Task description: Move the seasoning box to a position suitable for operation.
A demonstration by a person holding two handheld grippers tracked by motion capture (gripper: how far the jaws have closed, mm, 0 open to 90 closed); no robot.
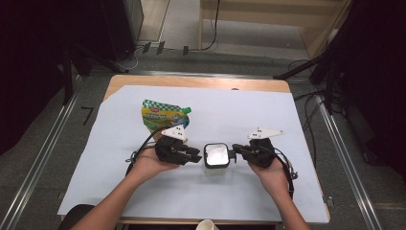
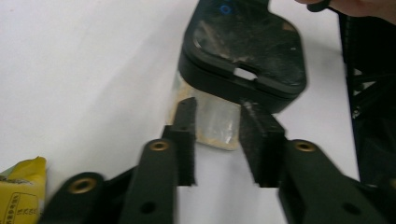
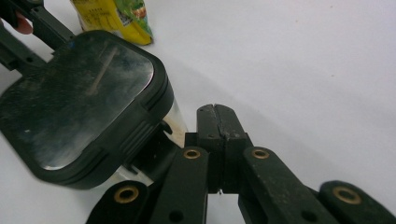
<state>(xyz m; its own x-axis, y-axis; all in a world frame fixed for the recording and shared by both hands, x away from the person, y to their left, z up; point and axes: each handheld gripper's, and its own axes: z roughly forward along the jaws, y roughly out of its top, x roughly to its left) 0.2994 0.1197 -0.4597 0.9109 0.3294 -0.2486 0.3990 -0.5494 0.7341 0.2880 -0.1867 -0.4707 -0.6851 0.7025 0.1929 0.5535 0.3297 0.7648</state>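
A clear square container with a black lid point(image 1: 216, 155) stands on the white sheet between my two grippers. My left gripper point(image 1: 197, 155) is just to its left, and its jaws stand apart. In the left gripper view the gap of the left gripper point(image 2: 218, 109) faces the container's clear wall below the lid point(image 2: 243, 46), and the pads do not press on it. My right gripper point(image 1: 234, 151) is at the container's right side. The right gripper view shows the right gripper point(image 3: 215, 109) with its pads pressed together, nothing between them, close beside the lid point(image 3: 79, 98).
A yellow and green spouted pouch point(image 1: 163, 117) lies behind the left hand; it shows again as the pouch point(image 2: 21, 186) and the pouch point(image 3: 116, 18). The white sheet point(image 1: 215, 100) covers most of the wooden table. A white cup rim point(image 1: 207, 224) is at the near edge.
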